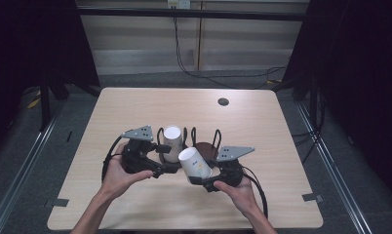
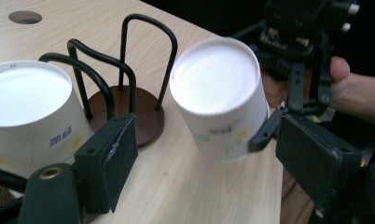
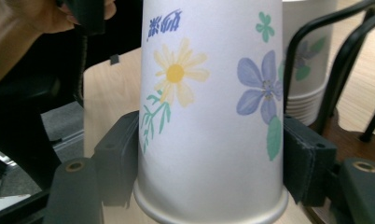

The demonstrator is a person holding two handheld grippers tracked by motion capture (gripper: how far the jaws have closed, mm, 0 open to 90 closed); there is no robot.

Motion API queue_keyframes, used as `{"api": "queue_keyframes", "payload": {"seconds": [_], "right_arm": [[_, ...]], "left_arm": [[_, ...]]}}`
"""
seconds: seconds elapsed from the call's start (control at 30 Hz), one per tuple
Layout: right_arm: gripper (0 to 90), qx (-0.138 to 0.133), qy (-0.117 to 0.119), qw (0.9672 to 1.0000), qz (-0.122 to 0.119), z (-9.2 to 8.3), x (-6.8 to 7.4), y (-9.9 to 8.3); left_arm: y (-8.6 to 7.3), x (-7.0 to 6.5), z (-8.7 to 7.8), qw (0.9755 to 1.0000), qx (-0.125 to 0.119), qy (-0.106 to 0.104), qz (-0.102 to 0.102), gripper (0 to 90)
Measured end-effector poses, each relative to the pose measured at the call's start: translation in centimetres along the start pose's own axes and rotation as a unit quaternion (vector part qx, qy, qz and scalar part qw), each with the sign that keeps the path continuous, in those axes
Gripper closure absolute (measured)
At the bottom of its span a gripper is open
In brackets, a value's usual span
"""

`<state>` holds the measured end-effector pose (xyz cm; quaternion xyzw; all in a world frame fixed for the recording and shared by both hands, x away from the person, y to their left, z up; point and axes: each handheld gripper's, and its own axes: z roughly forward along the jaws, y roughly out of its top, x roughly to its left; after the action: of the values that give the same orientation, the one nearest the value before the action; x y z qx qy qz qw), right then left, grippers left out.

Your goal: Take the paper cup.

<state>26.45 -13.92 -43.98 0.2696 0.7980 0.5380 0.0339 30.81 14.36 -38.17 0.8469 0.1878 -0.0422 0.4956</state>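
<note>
My right gripper (image 3: 209, 154) is shut on a white paper cup (image 3: 209, 93) printed with flowers, its pads pressing both sides near the rim. The cup (image 1: 194, 164) is held upside down and tilted over the table's near middle, its closed bottom (image 2: 214, 79) turned toward my left gripper (image 2: 206, 140). That gripper (image 1: 167, 166) is open; the cup sits just ahead of its wide jaws, and the pads (image 2: 115, 149) do not touch it. A stack of similar cups (image 1: 172, 140) stands upside down in a black wire holder (image 1: 206, 144), left of my left jaw (image 2: 29, 112).
The holder has round brown bases (image 2: 129, 109) and tall wire loops (image 3: 344, 60) close to both grippers. A round cable hole (image 1: 223, 101) lies at the table's far side. The wooden table (image 1: 135, 112) has open surface to the left, right and back.
</note>
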Motion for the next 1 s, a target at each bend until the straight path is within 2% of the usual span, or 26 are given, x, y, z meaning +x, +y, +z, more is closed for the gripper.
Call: {"api": "queue_keyframes", "payload": {"seconds": [0.1, 0.17, 0.33, 0.53, 0.63, 0.7, 0.8, 0.9, 0.93, 1.0], "right_arm": [[30.1, 0.002, 0.001, 1.0, 0.003, -0.2, -0.2, 0.0], [30.2, 0.006, 0.001, 1.0, 0.006, -0.3, -0.2, 0.1], [30.3, 0.039, 0.004, 0.9992, 0.0, -0.7, -0.3, 0.5], [30.3, 0.055, 0.003, 0.9985, -0.007, -1.3, -0.3, 0.9], [30.2, 0.069, 0.004, 0.9975, -0.013, -1.5, -0.3, 1.0], [30.1, 0.094, -0.012, 0.9953, -0.023, -1.6, -0.3, 1.3], [30.2, 0.104, -0.008, 0.9942, -0.027, -2.2, -0.4, 1.7], [30.2, 0.112, -0.007, 0.9932, -0.031, -2.8, -0.4, 2.0], [30.2, 0.113, -0.008, 0.993, -0.034, -2.9, -0.4, 2.2], [30.2, 0.113, -0.008, 0.9931, -0.033, -3.0, -0.4, 2.3]], "left_arm": [[-0.3, 0.1, 0.1, 1.0, 0.003, 0.004, 0.004, 20.8], [-0.4, 0.1, 0.3, 0.9998, 0.014, 0.008, 0.008, 20.9], [-0.5, -0.2, 0.7, 0.9997, 0.017, 0.007, 0.017, 21.4], [-0.7, -0.3, 1.1, 0.9993, 0.028, 0.01, 0.023, 21.5], [-0.8, -0.3, 1.4, 0.9992, 0.033, 0.008, 0.022, 21.5], [-0.9, -0.4, 1.4, 0.9989, 0.039, 0.008, 0.024, 21.5], [-0.9, -0.4, 1.4, 0.9988, 0.039, 0.009, 0.027, 22.6], [-0.7, -0.3, 1.1, 0.9987, 0.037, 0.018, 0.03, 23.4], [-0.6, -0.3, 1.0, 0.9986, 0.029, 0.034, 0.03, 23.1], [-0.5, -0.4, 1.0, 0.9982, 0.032, 0.038, 0.033, 22.1]]}}
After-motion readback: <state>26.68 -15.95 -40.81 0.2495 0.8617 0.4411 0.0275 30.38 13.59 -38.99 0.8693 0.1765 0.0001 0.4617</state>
